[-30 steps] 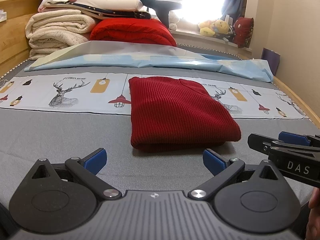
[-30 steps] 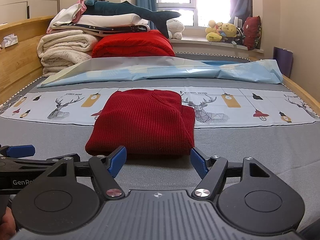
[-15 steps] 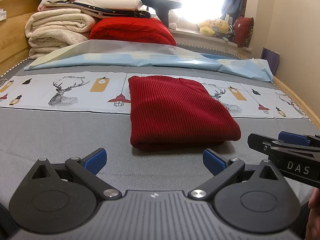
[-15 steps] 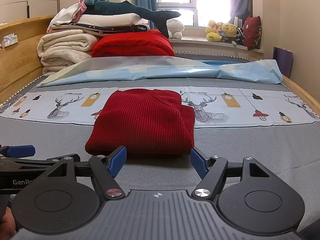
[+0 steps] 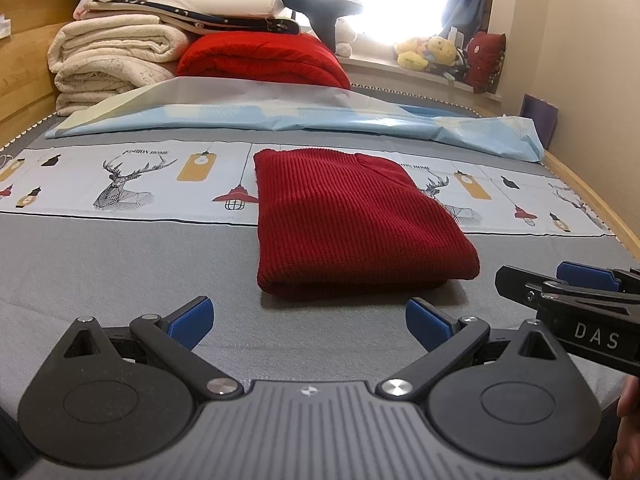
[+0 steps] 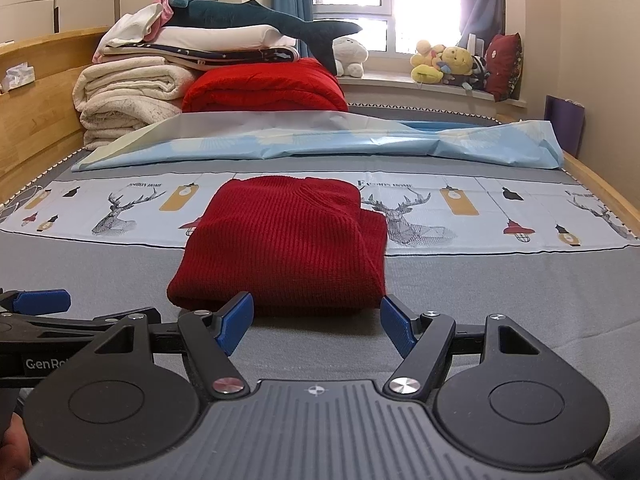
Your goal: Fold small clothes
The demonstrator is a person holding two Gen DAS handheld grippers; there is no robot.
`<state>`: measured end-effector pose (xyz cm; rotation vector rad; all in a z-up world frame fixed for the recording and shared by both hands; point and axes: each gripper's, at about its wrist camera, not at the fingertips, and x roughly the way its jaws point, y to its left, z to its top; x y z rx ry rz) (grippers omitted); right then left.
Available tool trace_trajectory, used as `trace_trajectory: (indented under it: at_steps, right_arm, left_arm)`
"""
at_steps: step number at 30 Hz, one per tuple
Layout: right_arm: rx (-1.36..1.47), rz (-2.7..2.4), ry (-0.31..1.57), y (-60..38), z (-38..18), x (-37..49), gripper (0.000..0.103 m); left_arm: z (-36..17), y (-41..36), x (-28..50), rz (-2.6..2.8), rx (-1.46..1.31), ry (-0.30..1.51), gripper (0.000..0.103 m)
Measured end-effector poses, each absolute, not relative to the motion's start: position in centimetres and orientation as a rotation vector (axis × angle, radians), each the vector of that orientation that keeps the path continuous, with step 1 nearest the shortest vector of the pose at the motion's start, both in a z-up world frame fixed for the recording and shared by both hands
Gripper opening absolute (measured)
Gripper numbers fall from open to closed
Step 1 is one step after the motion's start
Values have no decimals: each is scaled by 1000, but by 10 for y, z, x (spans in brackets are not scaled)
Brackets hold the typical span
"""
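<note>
— Both jaws stand wide apart, nothing between them: left gripper and right gripper hover low over the gray bed sheet, blue pads facing inward.

— Where's the garment?

— Red knit sweater lies folded in a neat rectangle, mid-bed, just ahead of both grippers, untouched. Its far end rests on the printed strip w/ deer and lamps; near end on plain gray.

— Grippers close to each other?

— Side by side. Right one's arm shows at the left cam's right edge, marked "DAS".

— Background?

— Light-blue cover across the bed, then stacked blankets, a red duvet, a shark plush on top, soft toys on the windowsill.
</note>
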<state>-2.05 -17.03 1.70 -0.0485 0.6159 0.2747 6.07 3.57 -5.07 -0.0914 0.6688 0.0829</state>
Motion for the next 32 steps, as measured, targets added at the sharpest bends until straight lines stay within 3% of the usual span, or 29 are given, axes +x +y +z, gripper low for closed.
trace_trajectory:
  at_steps: [32]
  right_arm:
    - [-65,270,638,-166,11,-20,69]
  left_arm:
    - [-56,38,64,66,-91,689,102]
